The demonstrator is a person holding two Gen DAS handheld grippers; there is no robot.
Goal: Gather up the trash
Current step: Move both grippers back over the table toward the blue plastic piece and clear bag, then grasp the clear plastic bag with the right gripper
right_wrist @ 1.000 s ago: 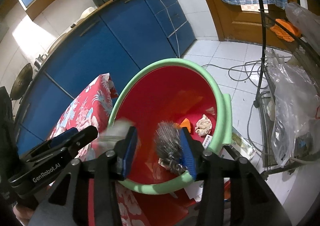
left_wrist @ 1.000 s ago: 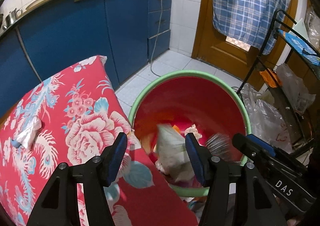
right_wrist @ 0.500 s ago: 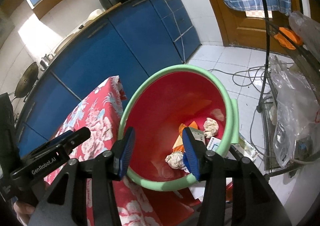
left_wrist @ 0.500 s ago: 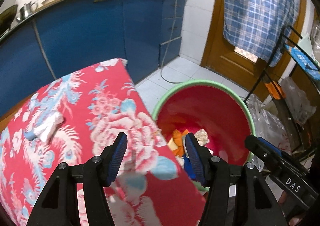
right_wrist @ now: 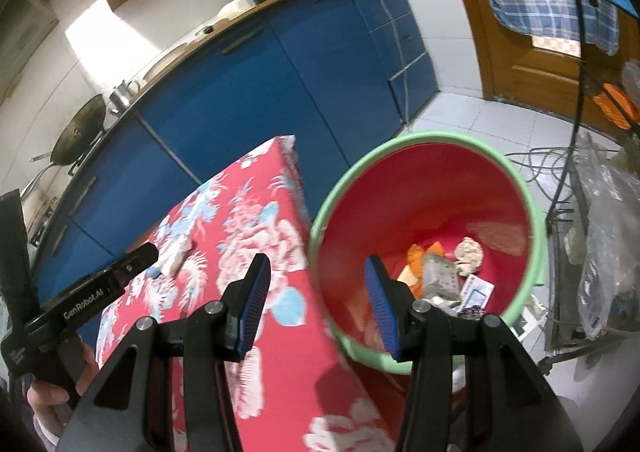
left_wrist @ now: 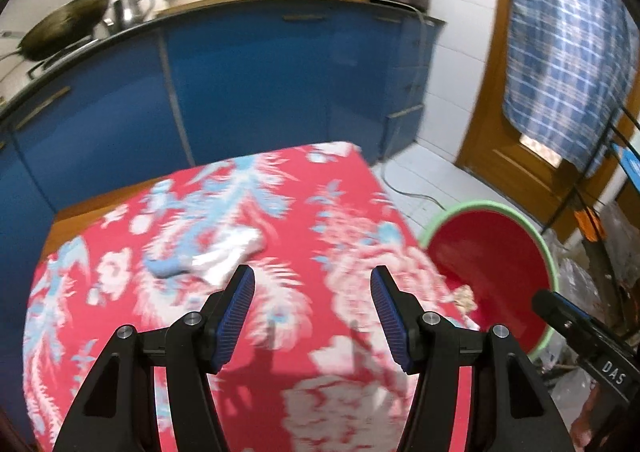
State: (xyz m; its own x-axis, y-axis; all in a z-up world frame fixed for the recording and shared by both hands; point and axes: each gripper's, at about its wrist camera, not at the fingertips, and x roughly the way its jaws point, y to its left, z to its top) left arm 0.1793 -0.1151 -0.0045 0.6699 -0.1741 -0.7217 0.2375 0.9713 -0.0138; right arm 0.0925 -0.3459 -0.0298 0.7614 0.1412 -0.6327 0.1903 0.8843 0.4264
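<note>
Trash left to collect looks like a single crumpled white wrapper (left_wrist: 230,254) lying on the red floral cloth of the worktop (left_wrist: 320,384), with a small pale-blue scrap (left_wrist: 166,266) touching its left end; motion blur makes it hard to say whether the two are one piece or separate. It sits just beyond the left finger of the left tool (left_wrist: 312,314), towards the far left of the cloth, and well apart from the red bin with the green rim (right_wrist: 538,212) that stands on the floor to the right of the worktop. Judging by its creased, flattened look, it should be very light and soft, likely paper or thin foil, so it will crush rather than resist and may slide on the cloth if nudged from one side only. The better hold is probably across the thick white middle, fingers coming down on either side and pinching firmly. Both tools are spread wide and carry nothing: the left tool hovers over the cloth, the right tool (right_wrist: 318,298) hangs over the near edge of the bin, where crumpled paper, orange scraps and small cartons (right_wrist: 444,274) already lie.
</note>
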